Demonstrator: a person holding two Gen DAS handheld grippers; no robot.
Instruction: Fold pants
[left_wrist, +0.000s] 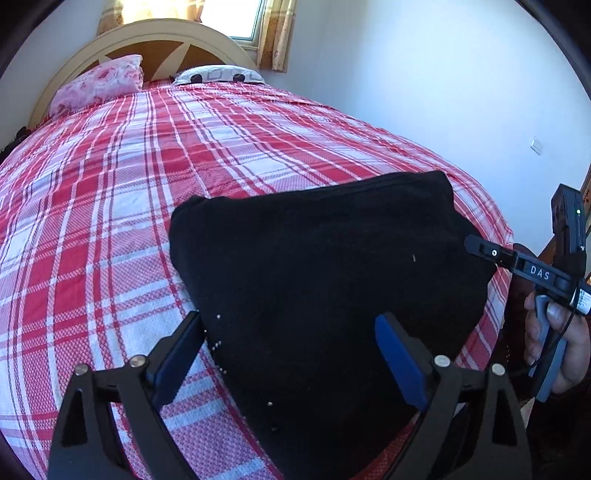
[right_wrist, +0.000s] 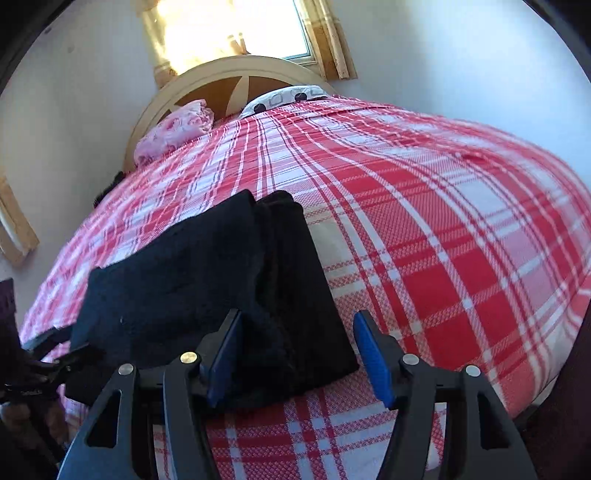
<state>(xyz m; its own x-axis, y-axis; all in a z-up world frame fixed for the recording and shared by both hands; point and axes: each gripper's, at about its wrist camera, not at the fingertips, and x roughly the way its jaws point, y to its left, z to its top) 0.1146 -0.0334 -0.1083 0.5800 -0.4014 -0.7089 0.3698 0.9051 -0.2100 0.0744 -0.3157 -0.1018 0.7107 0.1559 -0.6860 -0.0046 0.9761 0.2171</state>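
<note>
The black pants (left_wrist: 325, 280) lie folded into a compact stack on the red and white plaid bed (left_wrist: 129, 192). My left gripper (left_wrist: 291, 347) is open, its blue pads on either side of the stack's near left part. In the right wrist view the pants (right_wrist: 207, 280) show layered folds at their right edge. My right gripper (right_wrist: 295, 354) is open, hovering over the stack's near right corner. The right gripper also shows in the left wrist view (left_wrist: 480, 251), at the pants' right edge, held by a hand. The left gripper (right_wrist: 55, 354) shows at the stack's left edge.
A pink floral pillow (left_wrist: 99, 83) and a white patterned pillow (left_wrist: 218, 75) lie against the cream headboard (left_wrist: 159, 37). A window with curtains (left_wrist: 273, 33) is behind. A white wall (left_wrist: 443, 92) runs along the bed's right side. The bed's foot edge is close below the pants.
</note>
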